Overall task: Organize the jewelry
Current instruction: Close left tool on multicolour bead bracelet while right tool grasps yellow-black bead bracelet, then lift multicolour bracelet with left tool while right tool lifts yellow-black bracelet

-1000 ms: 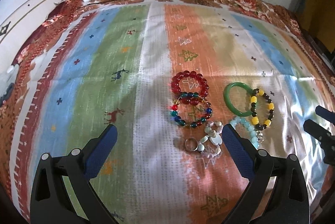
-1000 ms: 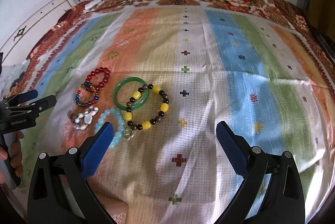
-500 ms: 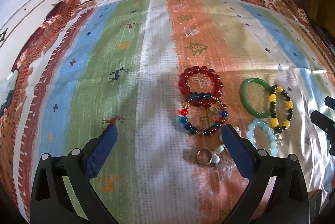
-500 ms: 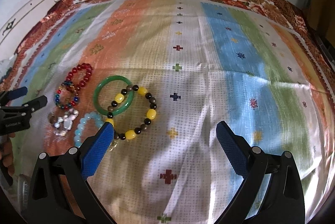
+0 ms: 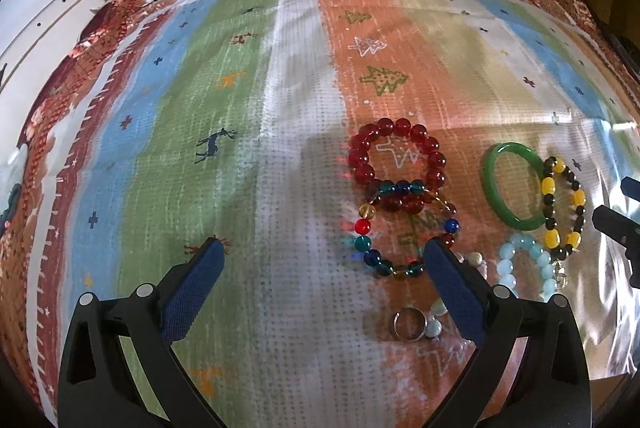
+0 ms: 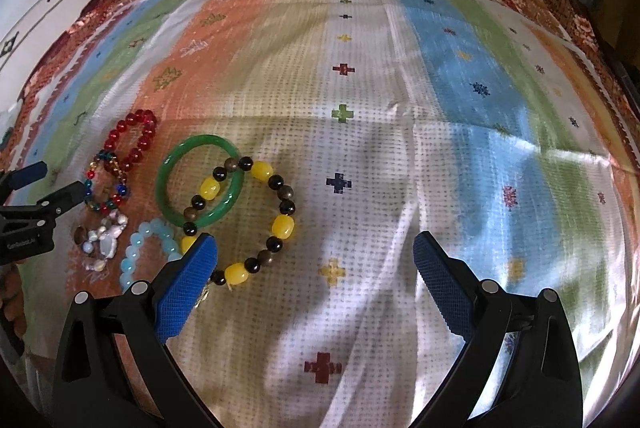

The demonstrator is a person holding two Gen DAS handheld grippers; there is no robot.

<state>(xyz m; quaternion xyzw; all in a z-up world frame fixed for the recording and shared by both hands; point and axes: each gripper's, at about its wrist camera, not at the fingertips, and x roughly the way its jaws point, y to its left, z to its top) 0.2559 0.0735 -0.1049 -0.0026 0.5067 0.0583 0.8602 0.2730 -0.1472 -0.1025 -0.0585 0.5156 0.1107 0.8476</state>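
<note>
While the jewelry itself has not shifted on the striped cloth, both cameras have drawn nearer to it over the last second, so the cluster now looms larger in each view; this reads as an approach, with no piece lifted yet. The red bead bracelet lies flat, its near edge overlapping the multicoloured bead bracelet, the pair forming a figure eight whose long axis runs away from the left camera. Just right of them, the green bangle is crossed by the yellow-and-black bead bracelet, and that pair stretches diagonally toward the right camera (its beads resting over the bangle's rim). Nearer still sit the pale blue bead bracelet, a silver ring and a pearly cluster. The left gripper has its fingers wide apart, the right-hand pad hovering over the multicoloured loop's edge. The right gripper is equally spread and empty, one pad over the yellow-and-black strand. Untangling the overlapping pairs likely comes first.
</note>
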